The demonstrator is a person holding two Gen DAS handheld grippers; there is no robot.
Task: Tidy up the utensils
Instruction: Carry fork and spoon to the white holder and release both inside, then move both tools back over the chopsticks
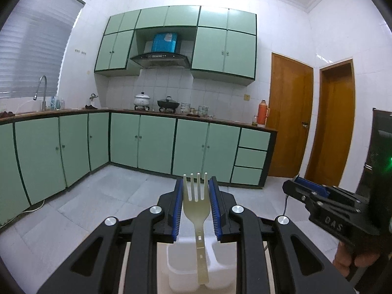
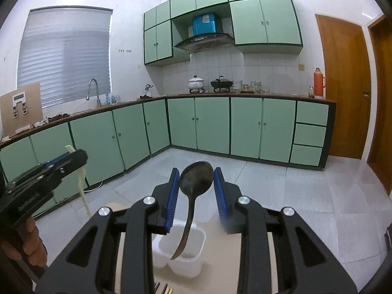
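My left claw [image 1: 196, 193] is clamped narrow on one pale fork [image 1: 197, 208], pads pinching the sides of its head, tines pointing away from me and the handle hanging down over a white divided holder [image 1: 181, 267] on the bench [image 1: 161, 252]. My right claw [image 2: 196, 186] carries one dark spoon [image 2: 196, 178] the same way: bowl between the blue pads, handle curving down until its tip hangs over the white holder [image 2: 193, 252]. From the right view the left one appears at the left edge with the fork handle dangling below it; from the left view the right one shows at the right edge, a hand [image 1: 348, 262] wrapped round its grip.

What worries me is the hold itself. Each utensil is caught only at its wide end, with a long handle swinging free, so a quick tilt or a bump could pivot it in the pads or let it slip. The spoon's rounded bowl gives the pads little flat face, so I judge it the likelier to twist. Lowering both together, the handles could strike the holder's rim or its divider and tip the light-looking holder, or land in one compartment.

Count: one fork, one spoon, one holder showing at least two compartments, two claws. At the bench's near edge, a few thin sticks [image 2: 164, 290], perhaps chopsticks; too few show to count.
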